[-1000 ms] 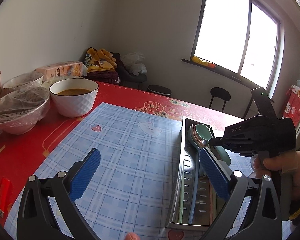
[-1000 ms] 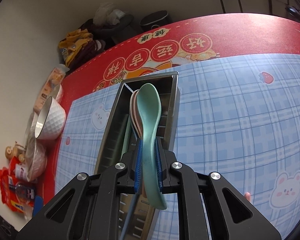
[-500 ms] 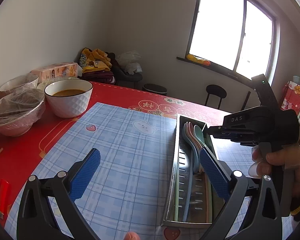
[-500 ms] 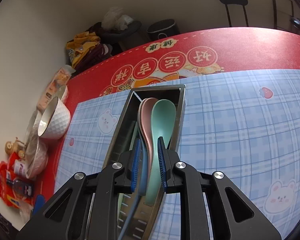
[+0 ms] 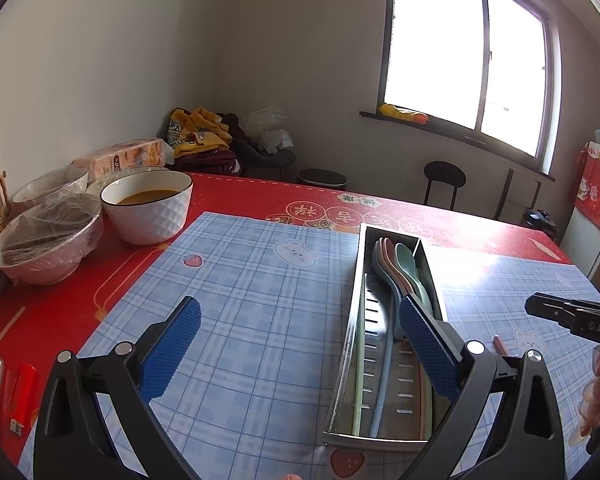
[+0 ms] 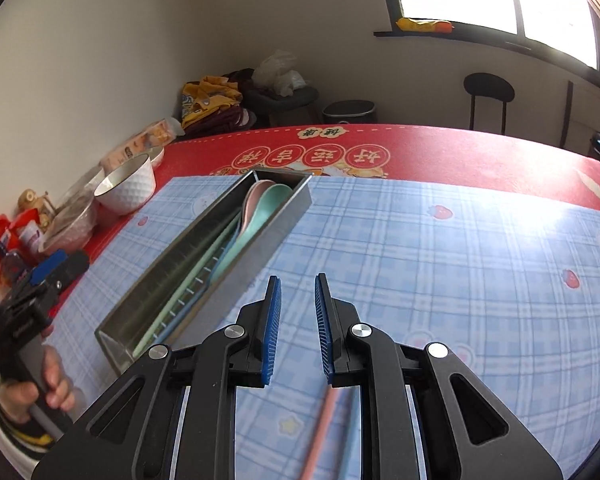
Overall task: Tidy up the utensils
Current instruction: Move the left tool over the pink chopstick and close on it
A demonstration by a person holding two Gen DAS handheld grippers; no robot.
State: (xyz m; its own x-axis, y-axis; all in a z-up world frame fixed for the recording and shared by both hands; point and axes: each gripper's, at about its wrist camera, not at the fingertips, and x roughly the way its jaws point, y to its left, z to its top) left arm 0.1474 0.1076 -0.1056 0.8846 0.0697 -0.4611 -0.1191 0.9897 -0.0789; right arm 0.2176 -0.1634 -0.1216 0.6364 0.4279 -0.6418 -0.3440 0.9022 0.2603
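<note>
Left of right claw (image 6: 297,320), spoon-filled tray (image 6: 260,240).

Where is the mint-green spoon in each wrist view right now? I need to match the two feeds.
Left wrist: the mint-green spoon lies right of centre, rightmost of the spoon bowls at the far end of the metal tray.
Right wrist: the spoon is upper left of centre, at the tray's far end.
Shared landmark: the white bowl on the red tablecloth.

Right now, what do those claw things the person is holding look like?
Each claw is black plastic: two angular arms with cut-out slots and silver round pivot screws, ending in blue ribbed pads. The left claw matches the right claw. White letters "DAS" mark the right one's body.
</note>
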